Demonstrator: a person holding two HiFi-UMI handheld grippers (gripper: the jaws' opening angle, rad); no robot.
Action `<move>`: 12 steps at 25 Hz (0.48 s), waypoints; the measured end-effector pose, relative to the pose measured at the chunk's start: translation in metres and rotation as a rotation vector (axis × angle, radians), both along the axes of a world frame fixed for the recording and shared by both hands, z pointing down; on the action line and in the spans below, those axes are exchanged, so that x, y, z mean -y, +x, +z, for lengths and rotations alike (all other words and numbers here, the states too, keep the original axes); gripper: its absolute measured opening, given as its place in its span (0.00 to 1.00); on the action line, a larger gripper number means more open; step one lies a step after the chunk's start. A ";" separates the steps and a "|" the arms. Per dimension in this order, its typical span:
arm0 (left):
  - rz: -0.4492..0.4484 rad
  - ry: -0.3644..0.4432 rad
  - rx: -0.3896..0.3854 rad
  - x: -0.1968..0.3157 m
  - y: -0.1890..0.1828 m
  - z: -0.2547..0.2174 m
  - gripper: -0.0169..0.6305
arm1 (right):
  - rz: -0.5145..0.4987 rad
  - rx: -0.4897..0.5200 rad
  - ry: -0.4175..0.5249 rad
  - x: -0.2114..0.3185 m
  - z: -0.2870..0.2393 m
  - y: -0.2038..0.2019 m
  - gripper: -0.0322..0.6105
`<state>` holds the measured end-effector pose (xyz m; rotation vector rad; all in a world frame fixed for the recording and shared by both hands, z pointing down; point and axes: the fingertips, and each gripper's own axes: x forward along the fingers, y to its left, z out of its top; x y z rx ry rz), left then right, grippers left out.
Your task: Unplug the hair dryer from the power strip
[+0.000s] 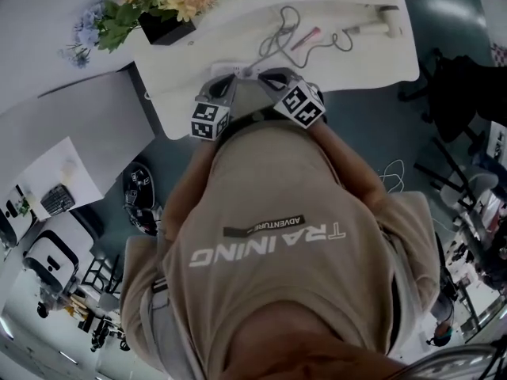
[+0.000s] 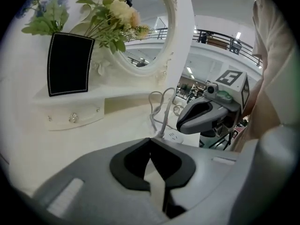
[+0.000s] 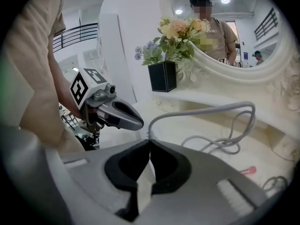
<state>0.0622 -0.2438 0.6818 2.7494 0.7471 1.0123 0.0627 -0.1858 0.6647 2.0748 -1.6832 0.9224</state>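
The white power strip [image 1: 230, 70] [image 2: 176, 136] lies near the front edge of the white dressing table [image 1: 238, 22]. A grey cord [image 1: 279, 24] [image 3: 201, 110] rises from its plug [image 2: 163, 131] and runs in loops to the white hair dryer [image 1: 382, 20] at the back right. My left gripper [image 1: 229, 78] [image 2: 150, 139] is shut with nothing between its fingers, its tips just short of the strip. My right gripper [image 1: 267, 75] [image 3: 149, 140] is shut too. The cord comes up from right behind its tips, and I cannot tell whether they touch it.
A black vase of flowers [image 1: 165, 27] [image 2: 69, 64] [image 3: 162, 76] stands at the back left, on a small shelf with drawers [image 2: 75, 111]. An oval mirror [image 2: 145, 27] [image 3: 234, 36] backs the table. A pink object [image 1: 306, 38] [image 3: 251, 170] lies among the cord's loops.
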 end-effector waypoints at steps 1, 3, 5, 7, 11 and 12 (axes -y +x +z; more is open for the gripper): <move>0.011 -0.007 0.007 0.000 -0.002 0.004 0.04 | 0.002 0.005 -0.009 0.003 0.002 -0.004 0.06; 0.034 -0.013 0.000 0.001 -0.001 0.009 0.04 | 0.004 0.006 -0.034 0.007 0.004 -0.006 0.06; 0.058 0.004 -0.023 0.000 0.006 0.010 0.04 | 0.011 -0.001 -0.059 0.009 0.006 -0.003 0.06; 0.086 0.050 -0.004 0.002 0.006 0.014 0.04 | 0.028 -0.001 -0.072 0.012 0.007 -0.003 0.06; 0.147 0.127 0.060 0.008 0.000 0.028 0.04 | 0.056 -0.005 -0.110 0.021 0.015 -0.001 0.06; 0.154 0.127 0.056 0.008 0.000 0.028 0.04 | 0.060 -0.003 -0.118 0.024 0.016 -0.001 0.06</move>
